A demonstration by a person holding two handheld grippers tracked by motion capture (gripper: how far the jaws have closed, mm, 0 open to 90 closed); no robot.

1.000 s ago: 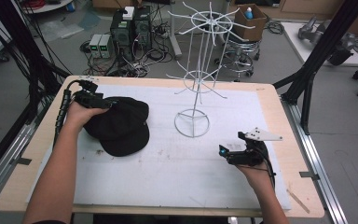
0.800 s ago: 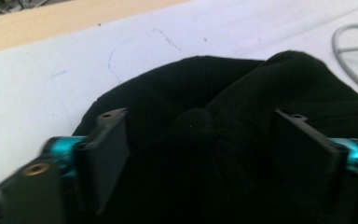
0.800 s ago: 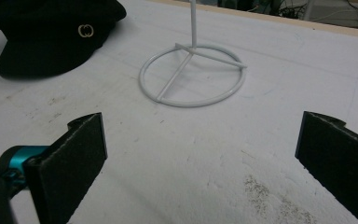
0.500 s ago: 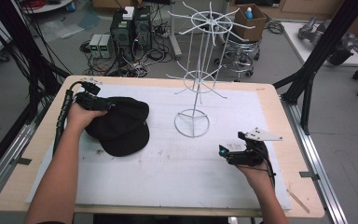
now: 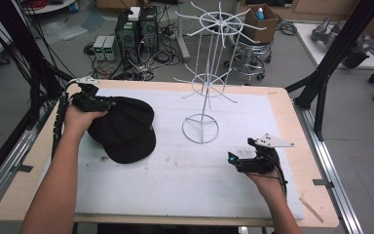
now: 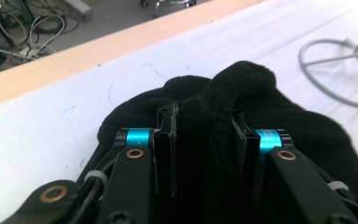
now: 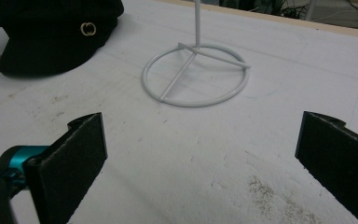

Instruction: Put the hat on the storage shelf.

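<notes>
On the mat's left, left gripper (image 6: 204,140) pinches the black cap (image 5: 126,127), brim toward the person; right gripper (image 7: 200,154) spread.

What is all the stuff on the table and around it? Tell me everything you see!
Cap: one, black with a small gold emblem on its front, on the left part of the mat.
Wire stand: one, white, ring base on the mat near the middle, spokes up top.
Mat: one, white, scuffed, covering most of the table.
Table: one, light wood.
Computer boxes: a few, dark, on the floor beyond the table among cables.
Cardboard box: one, brown, on the floor at the back.
Left gripper: one, black with blue parts, jaws pinching a fold of the cap.
Right gripper: one, black, jaws wide apart above the mat, holding nothing.
</notes>
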